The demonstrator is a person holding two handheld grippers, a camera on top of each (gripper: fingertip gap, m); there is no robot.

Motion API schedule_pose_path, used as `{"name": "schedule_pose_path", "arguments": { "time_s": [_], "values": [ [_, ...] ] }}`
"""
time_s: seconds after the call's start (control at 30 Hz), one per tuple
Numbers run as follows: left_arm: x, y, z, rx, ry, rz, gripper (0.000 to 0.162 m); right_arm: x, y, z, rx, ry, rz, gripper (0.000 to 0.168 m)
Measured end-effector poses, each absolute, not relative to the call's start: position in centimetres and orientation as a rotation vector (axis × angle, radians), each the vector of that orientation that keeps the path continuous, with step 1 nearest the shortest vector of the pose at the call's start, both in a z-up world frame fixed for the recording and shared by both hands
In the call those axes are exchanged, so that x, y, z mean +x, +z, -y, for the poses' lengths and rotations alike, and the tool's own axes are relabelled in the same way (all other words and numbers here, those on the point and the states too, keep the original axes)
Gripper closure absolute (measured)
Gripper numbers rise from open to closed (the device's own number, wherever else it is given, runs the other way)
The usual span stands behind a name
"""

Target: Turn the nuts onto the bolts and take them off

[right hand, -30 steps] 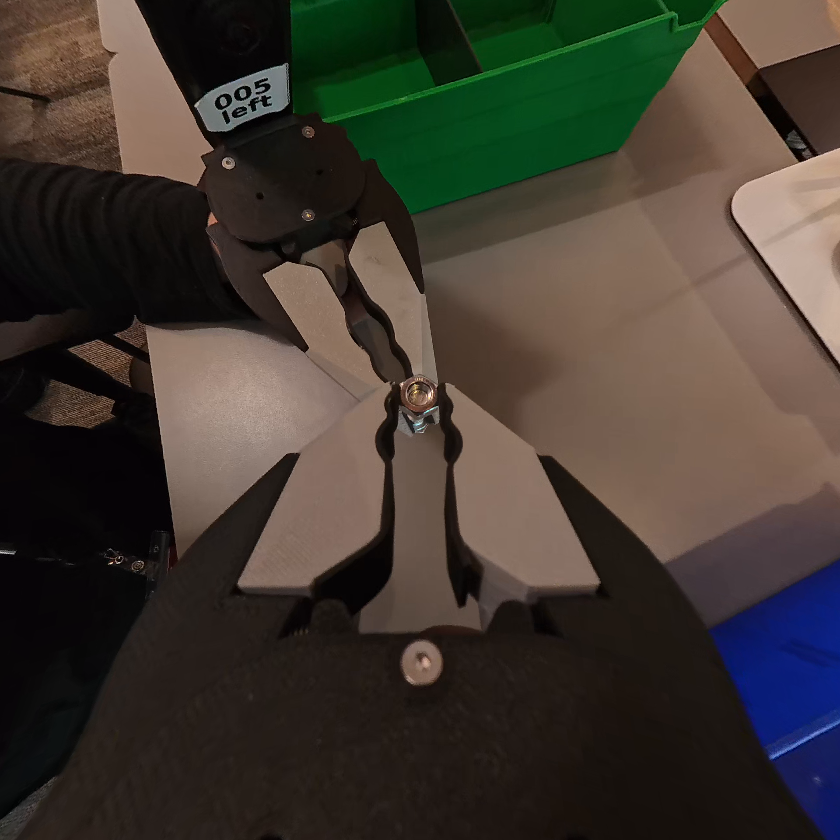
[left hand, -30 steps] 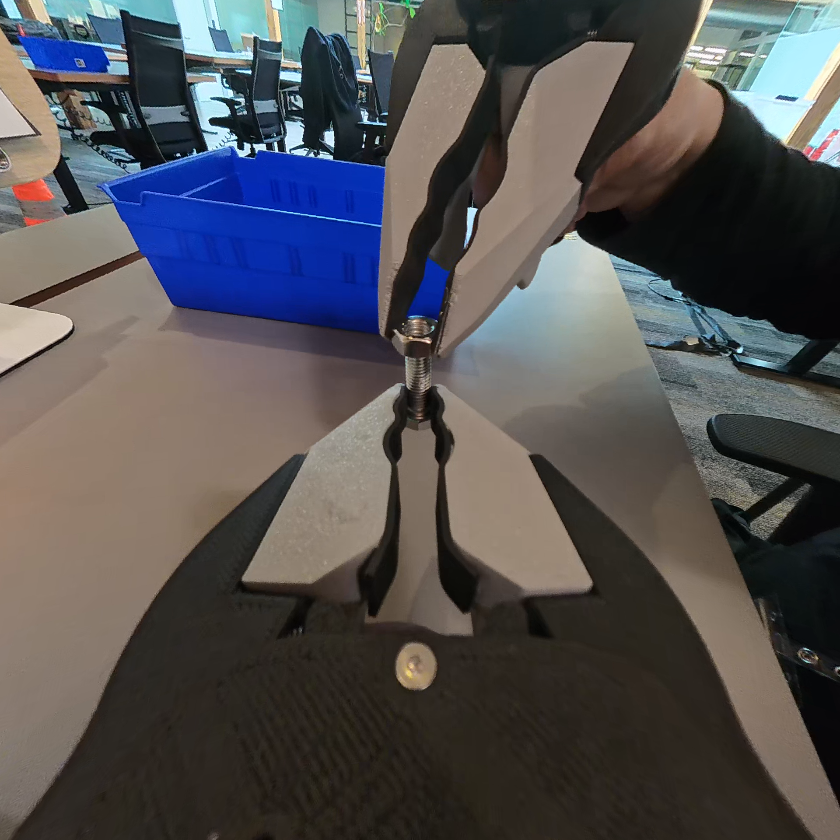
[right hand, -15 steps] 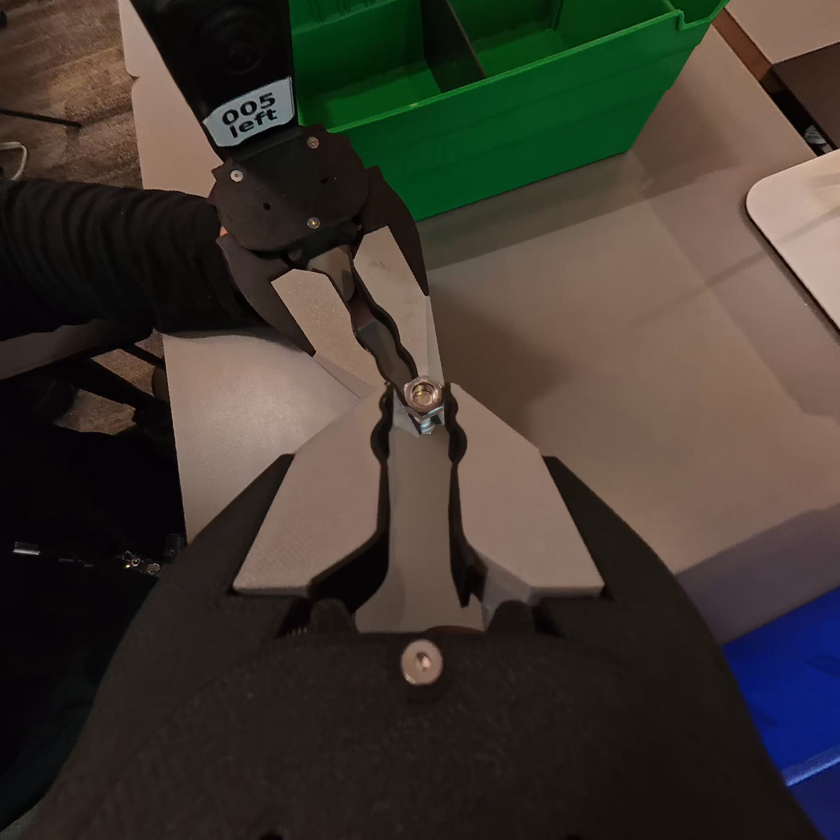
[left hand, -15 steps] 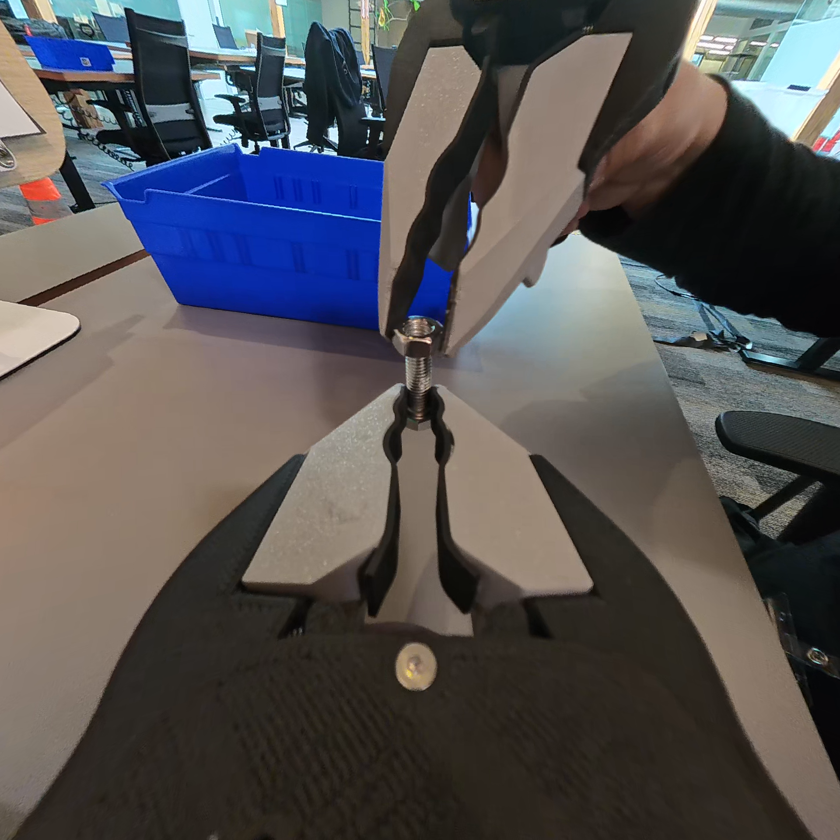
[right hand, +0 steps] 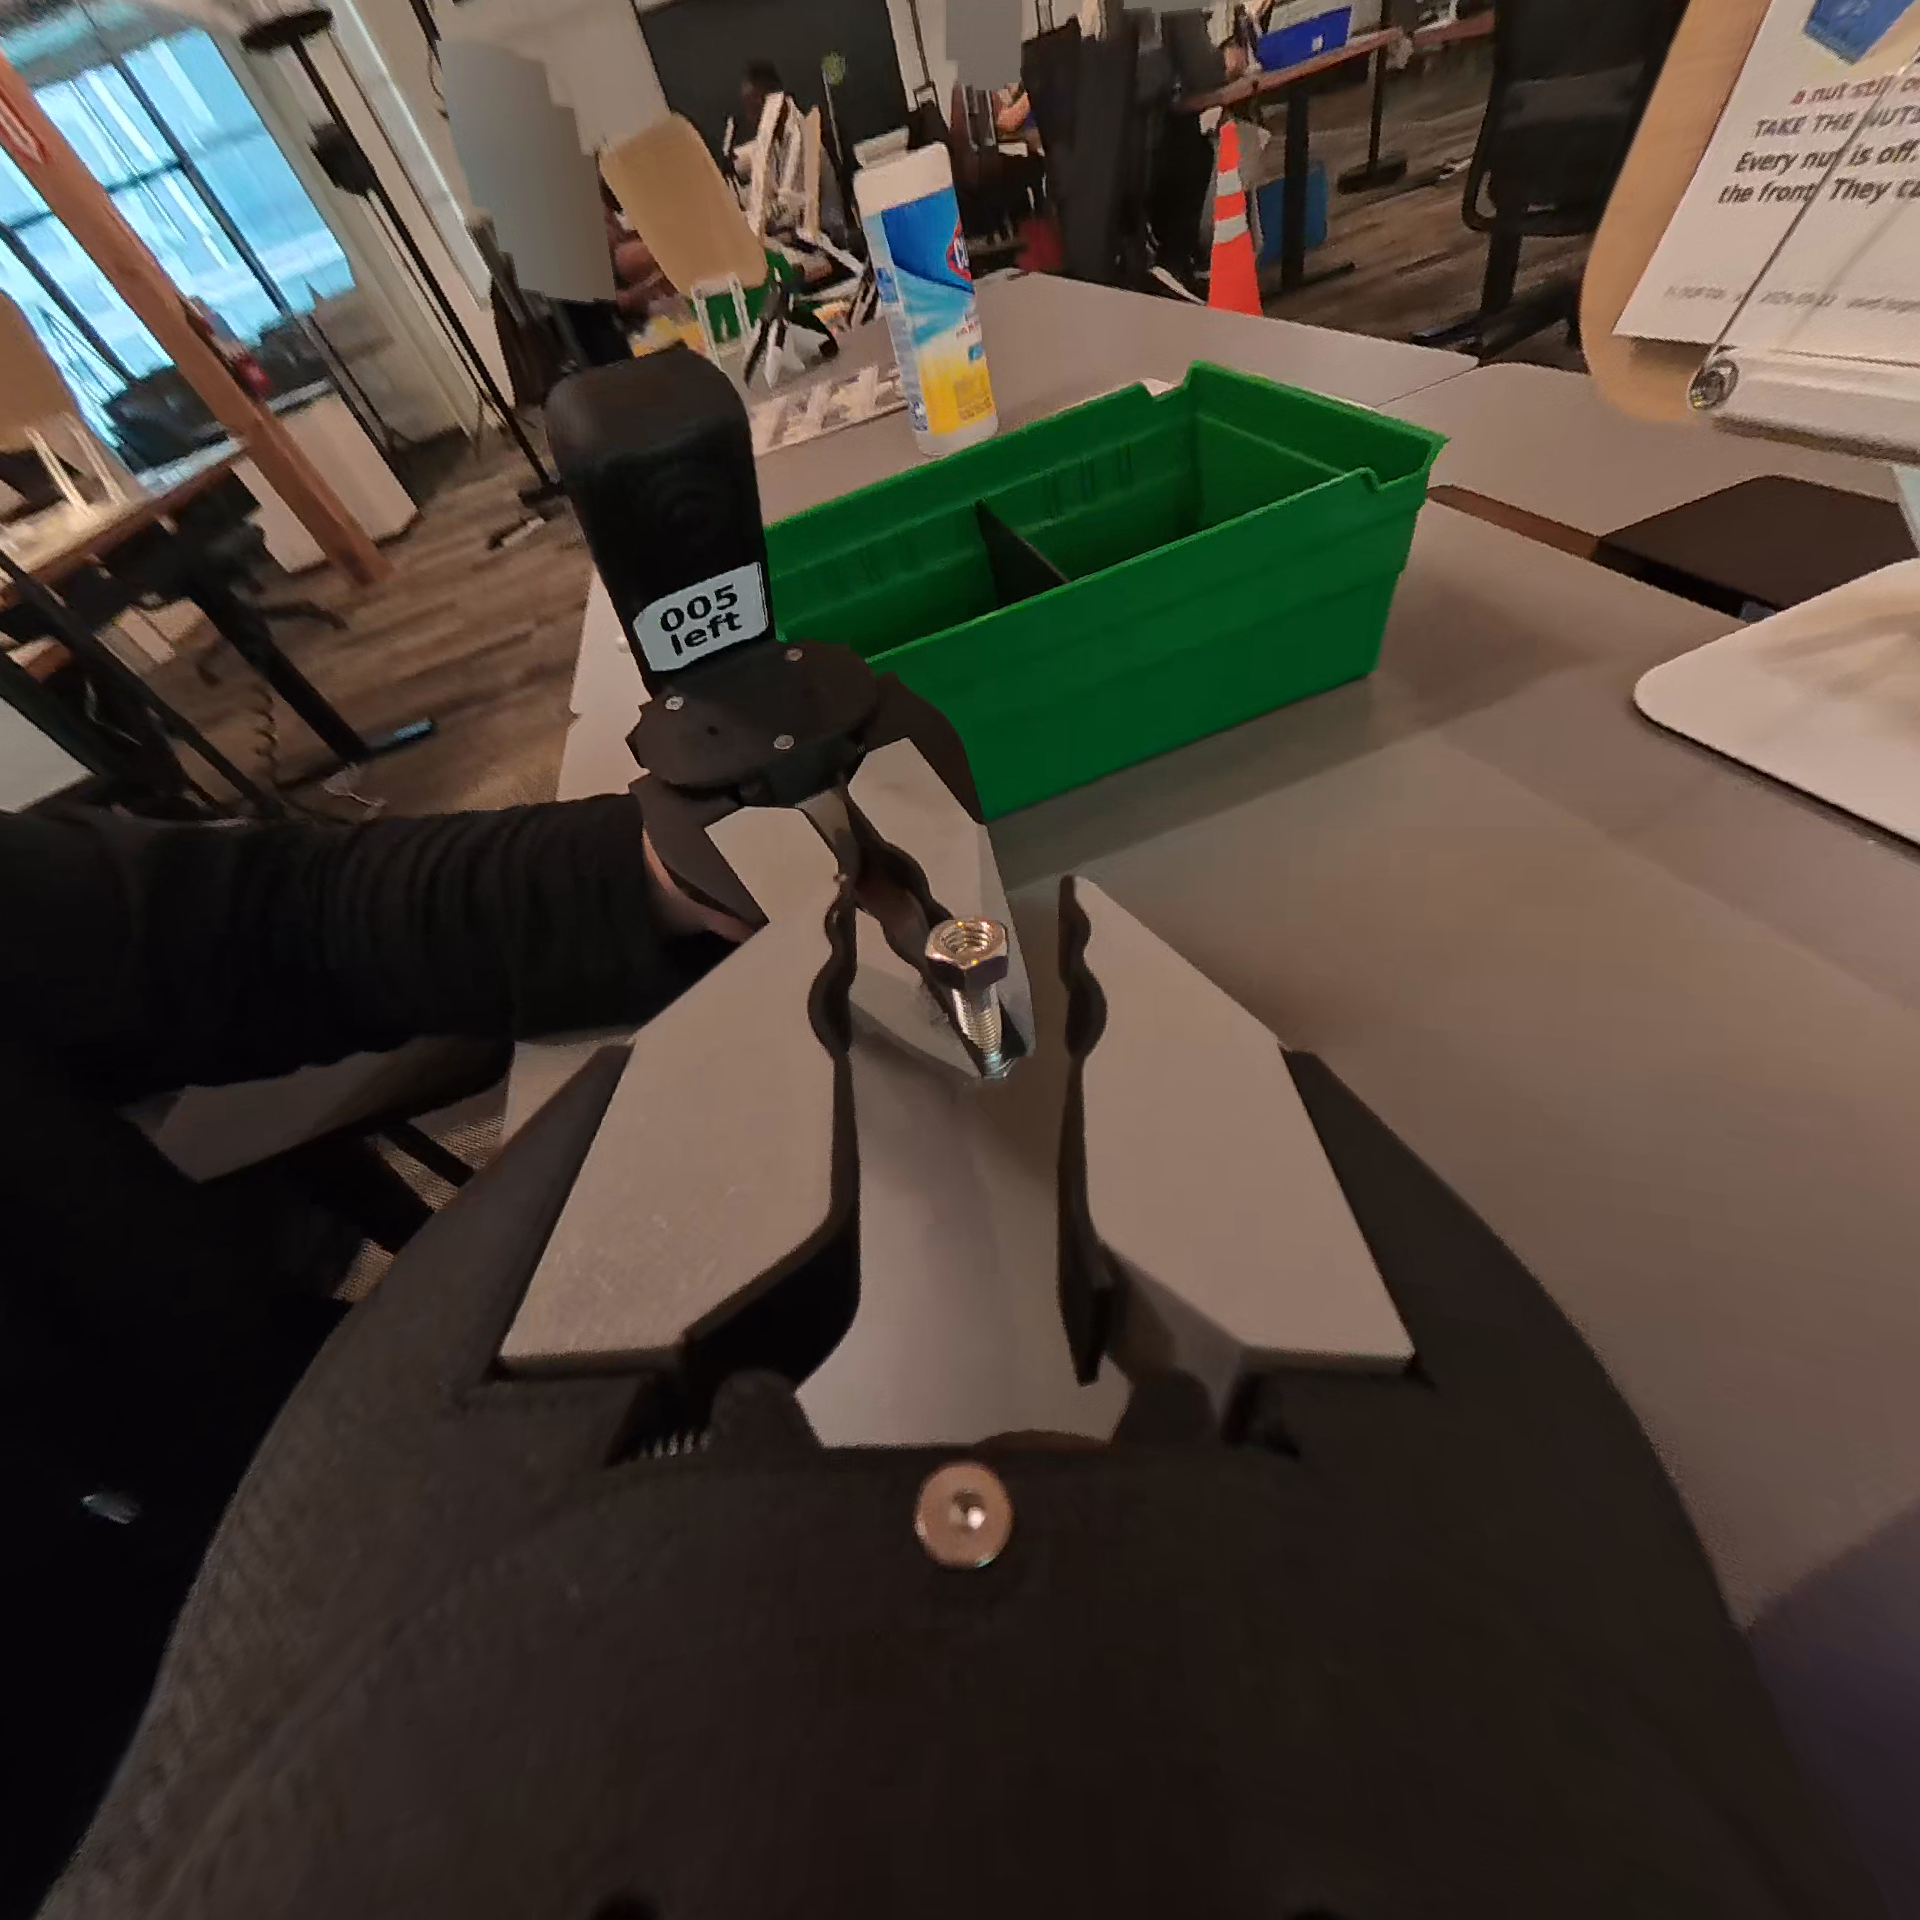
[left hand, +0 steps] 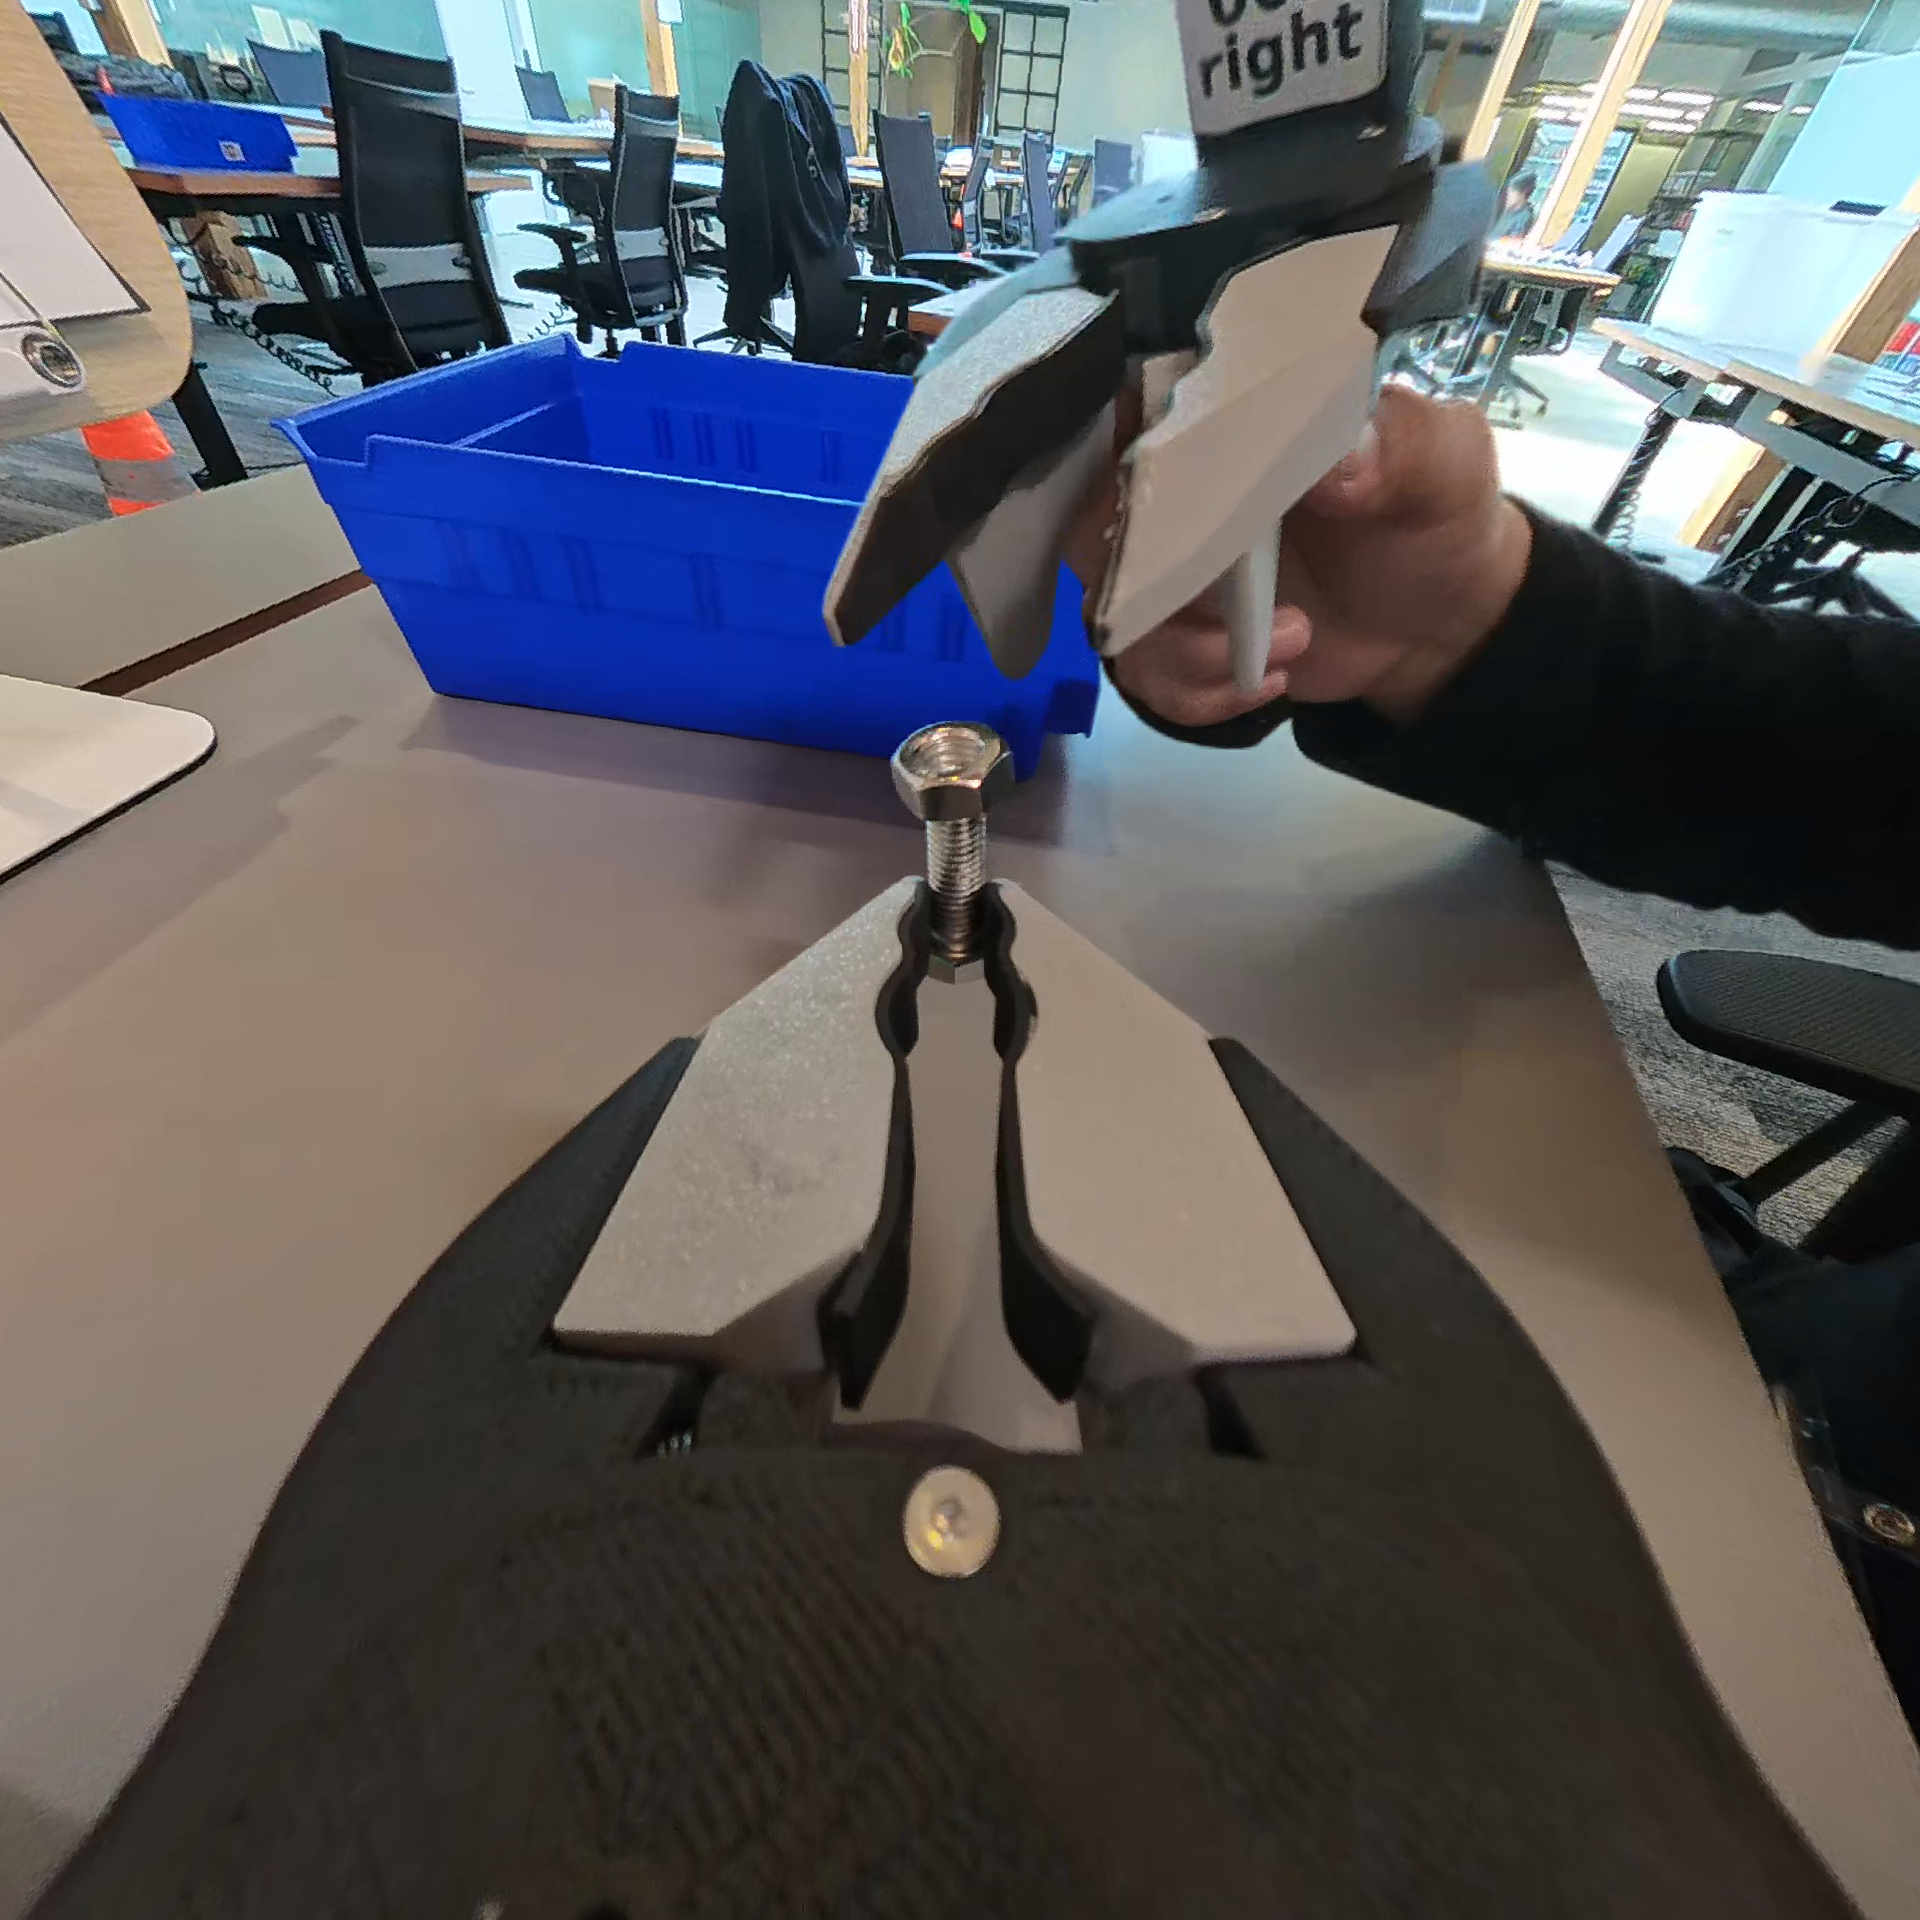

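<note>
A silver bolt [left hand: 951, 873] stands upright above the grey table [left hand: 416, 935], with a hex nut [left hand: 952, 774] on its top end. My left gripper [left hand: 956, 920] is shut on the bolt's lower end, just above the head. My right gripper [left hand: 977, 623] hangs open and empty above and to the right of the nut, apart from it. In the right wrist view my right gripper [right hand: 956, 904] is open, and the nut [right hand: 968, 948] and bolt [right hand: 982, 1023] show between its spread fingers, held by the left gripper [right hand: 994, 1065].
A blue bin [left hand: 644, 540] stands on the table behind the bolt. A green bin [right hand: 1143, 623] with a divider stands beyond the left gripper, a wipes canister [right hand: 930, 312] behind it. A white pad [right hand: 1808, 707] lies at the side. The table edge [left hand: 1621, 1039] runs along the right. My hands' fingertips stand some 5 cm from each other.
My right gripper has let go of the nut, opened, and lifted up and away to the right. The left gripper still holds the bolt upright.
</note>
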State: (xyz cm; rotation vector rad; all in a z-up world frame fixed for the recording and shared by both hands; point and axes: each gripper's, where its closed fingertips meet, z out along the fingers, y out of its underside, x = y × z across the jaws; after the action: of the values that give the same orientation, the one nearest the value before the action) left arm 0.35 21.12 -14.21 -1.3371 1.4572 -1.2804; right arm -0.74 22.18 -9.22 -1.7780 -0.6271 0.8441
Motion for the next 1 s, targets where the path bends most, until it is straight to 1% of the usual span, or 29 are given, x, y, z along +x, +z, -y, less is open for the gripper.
{"name": "schedule_pose_path", "arguments": {
  "time_s": [0.1,0.2,0.47,0.67,0.77,0.87,1.0],
  "values": [
    [0.4,-14.2,-21.2,-1.339,-1.265,-1.452,0.156,-0.8,-9.7,-22.2,-1.767,0.888,0.611,0.133],
    [0.3,-14.0,-21.3,-1.332,-1.264,-1.445,0.156,-0.7,-10.4,-22.4,-1.744,0.827,0.623,0.134],
    [0.5,-14.1,-21.2,-1.339,-1.255,-1.441,0.156,-0.4,-10.4,-22.1,-1.672,0.792,0.645,0.143],
    [0.6,-14.3,-20.9,-1.335,-1.25,-1.458,0.156,-1.1,-10.9,-21.9,-1.688,0.806,0.674,0.143],
    [0.6,-14.3,-20.8,-1.334,-1.258,-1.46,0.156,-1.3,-11.0,-21.9,-1.692,0.799,0.687,0.146],
    [0.6,-14.2,-20.6,-1.328,-1.269,-1.46,0.156,-1.4,-11.2,-22.0,-1.694,0.787,0.691,0.154],
    [0.6,-14.0,-20.5,-1.334,-1.301,-1.454,0.156,-1.5,-11.0,-21.9,-1.679,0.783,0.693,0.155]
  ]
}}
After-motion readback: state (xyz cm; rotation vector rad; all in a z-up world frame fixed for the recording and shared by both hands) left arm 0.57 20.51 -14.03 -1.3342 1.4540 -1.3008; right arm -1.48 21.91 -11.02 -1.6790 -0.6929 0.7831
